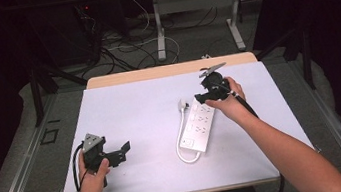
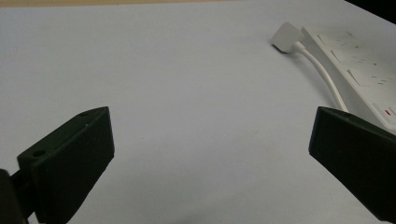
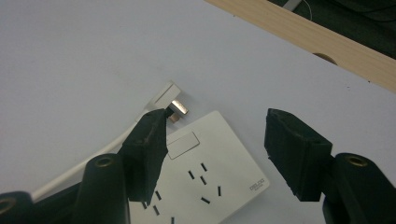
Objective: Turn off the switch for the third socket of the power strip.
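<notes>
A white power strip point(image 1: 200, 124) is lying on the pale sheet covering the table point(image 1: 129, 107), right of centre, running diagonally with its far end toward the right gripper. Its white cable point(image 1: 181, 145) is looping off the near end and running up along the left side to the plug point(image 1: 183, 105), which is resting on the sheet just beside the strip's far corner.

The right gripper point(image 1: 207, 94) is hovering over the far end of the strip, held in the person's right hand point(image 1: 230, 102). In the right gripper view its jaws are standing apart, gripping nothing; the right gripper point(image 3: 215, 140) is looking down on the strip's point(image 3: 205, 172) socket slots and a small maker's mark (too small to read). The plug's point(image 3: 168, 95) metal prongs are showing just past the left jaw tip.

The left gripper point(image 1: 116, 156) is sitting low near the table's near-left corner, held in the left hand point(image 1: 93, 175). Its jaws are spread wide in the left gripper view, with bare sheet between them; the left gripper point(image 2: 210, 154) is pointing toward the strip point(image 2: 359, 70), well apart from it.
</notes>
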`<state>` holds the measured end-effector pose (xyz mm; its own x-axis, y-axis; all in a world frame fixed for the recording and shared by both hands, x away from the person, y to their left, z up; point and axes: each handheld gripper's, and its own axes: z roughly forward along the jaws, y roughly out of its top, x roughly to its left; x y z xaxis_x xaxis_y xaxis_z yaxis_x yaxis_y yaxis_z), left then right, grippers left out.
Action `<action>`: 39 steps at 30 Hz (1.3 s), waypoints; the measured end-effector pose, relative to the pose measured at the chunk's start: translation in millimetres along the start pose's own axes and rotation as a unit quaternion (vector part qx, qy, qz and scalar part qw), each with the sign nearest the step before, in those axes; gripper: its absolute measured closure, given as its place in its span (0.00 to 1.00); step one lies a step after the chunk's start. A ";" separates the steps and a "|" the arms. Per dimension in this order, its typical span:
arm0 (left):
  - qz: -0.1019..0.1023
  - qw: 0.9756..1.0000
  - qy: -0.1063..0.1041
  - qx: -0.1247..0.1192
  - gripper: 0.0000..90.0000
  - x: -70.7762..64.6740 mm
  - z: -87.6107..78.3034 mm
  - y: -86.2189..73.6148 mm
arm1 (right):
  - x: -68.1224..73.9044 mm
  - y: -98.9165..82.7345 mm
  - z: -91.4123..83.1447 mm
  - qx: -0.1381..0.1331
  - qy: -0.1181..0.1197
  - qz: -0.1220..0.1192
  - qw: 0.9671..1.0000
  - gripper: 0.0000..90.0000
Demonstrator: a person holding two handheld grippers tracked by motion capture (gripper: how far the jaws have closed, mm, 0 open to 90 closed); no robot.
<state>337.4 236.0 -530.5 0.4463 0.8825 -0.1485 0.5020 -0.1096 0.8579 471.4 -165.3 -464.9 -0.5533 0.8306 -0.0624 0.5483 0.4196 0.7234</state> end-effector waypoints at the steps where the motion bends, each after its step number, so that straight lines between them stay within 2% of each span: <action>1: 0.000 1.000 0.000 0.000 0.00 0.1 0.0 0.0 | -0.9 0.7 1.2 0.000 -0.001 0.001 1.000 0.44; 9: -0.003 1.000 0.001 0.001 0.00 1.4 0.6 -0.5 | -4.8 3.4 12.9 0.008 0.009 0.023 1.000 0.52; 12: -0.004 1.000 0.000 0.002 0.00 1.6 0.7 -0.6 | -5.5 3.4 17.4 0.010 0.007 0.030 0.999 0.56; 15: -0.005 1.000 0.000 0.002 0.00 1.9 0.9 -0.7 | -5.1 3.6 20.7 0.013 0.007 0.052 0.999 0.59; 16: -0.006 1.000 0.000 0.002 0.00 1.9 1.0 -0.7 | -6.1 3.8 22.5 0.008 0.009 0.047 0.999 0.60; 18: -0.007 1.000 0.000 0.002 0.00 2.0 1.1 -0.7 | -5.1 4.7 23.8 0.012 0.008 0.056 0.998 0.62; 23: -0.008 1.000 -0.002 0.006 0.00 2.6 0.6 -0.6 | -3.6 7.6 28.5 0.016 0.003 0.062 0.998 0.69; 27: -0.006 1.000 -0.002 0.004 0.00 3.0 0.5 -0.7 | -2.6 8.2 33.5 0.015 0.002 0.082 0.997 0.75; 32: -0.006 1.000 -0.001 0.004 0.00 3.5 -0.2 -1.1 | -2.4 8.1 40.1 0.038 0.002 0.104 0.994 0.81; 36: -0.010 1.000 -0.001 0.004 0.00 4.0 -0.5 -1.4 | -1.9 6.5 45.9 0.049 0.006 0.113 0.992 0.86; 37: -0.011 1.000 0.001 -0.001 0.00 4.0 0.3 -1.8 | -2.6 6.2 46.4 0.056 0.005 0.109 0.992 0.87; 39: -0.011 1.000 0.002 0.000 0.00 4.1 0.2 -1.9 | -2.0 6.0 48.6 0.060 0.006 0.119 0.991 0.90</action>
<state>338.4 239.7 -532.9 0.4325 0.8861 -0.1665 0.5128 -0.0898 0.8538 506.3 -146.6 -493.8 -0.4069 0.9069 0.1091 0.7346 0.2539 0.6292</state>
